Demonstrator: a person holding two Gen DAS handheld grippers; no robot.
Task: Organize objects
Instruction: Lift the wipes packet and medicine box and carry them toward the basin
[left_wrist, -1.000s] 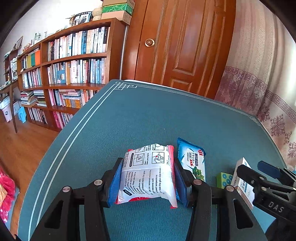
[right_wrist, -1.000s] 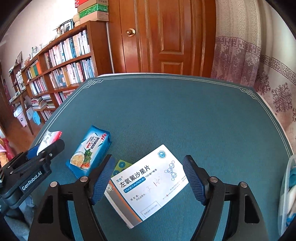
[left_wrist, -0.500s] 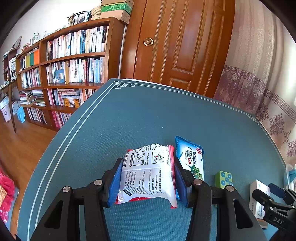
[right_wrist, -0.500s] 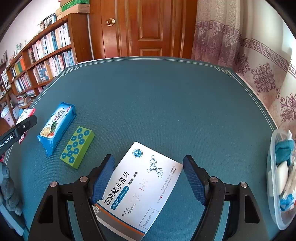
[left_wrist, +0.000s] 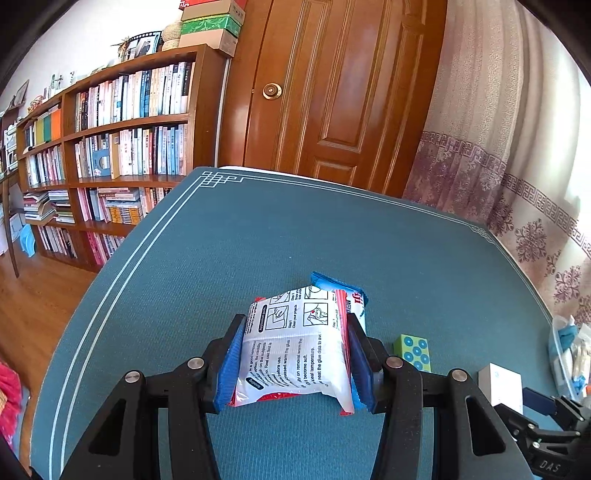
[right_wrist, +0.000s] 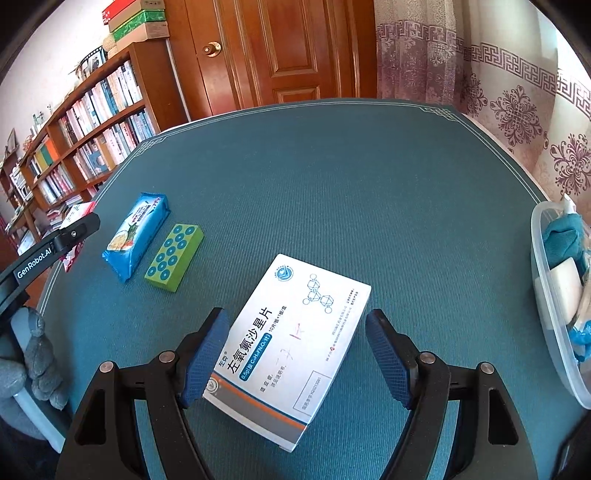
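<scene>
green block (right_wrist: 173, 257) blue-dotted; teal tablecloth (right_wrist: 332, 184) white-bordered; blue packet (right_wrist: 135, 235).

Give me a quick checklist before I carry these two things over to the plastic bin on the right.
1. Left gripper shut on the white sachet: ok, both pads press its sides.
2. Right gripper closed on the medicine box: not ok, a gap shows on the right side and the box sits askew.
3. Medicine box lifted off the table: cannot tell.
4. Plastic bin has room: cannot tell, it already holds items and is partly out of frame.
5. Blue packet and green dotted box out of the way: ok, both lie left of the medicine box.
</scene>
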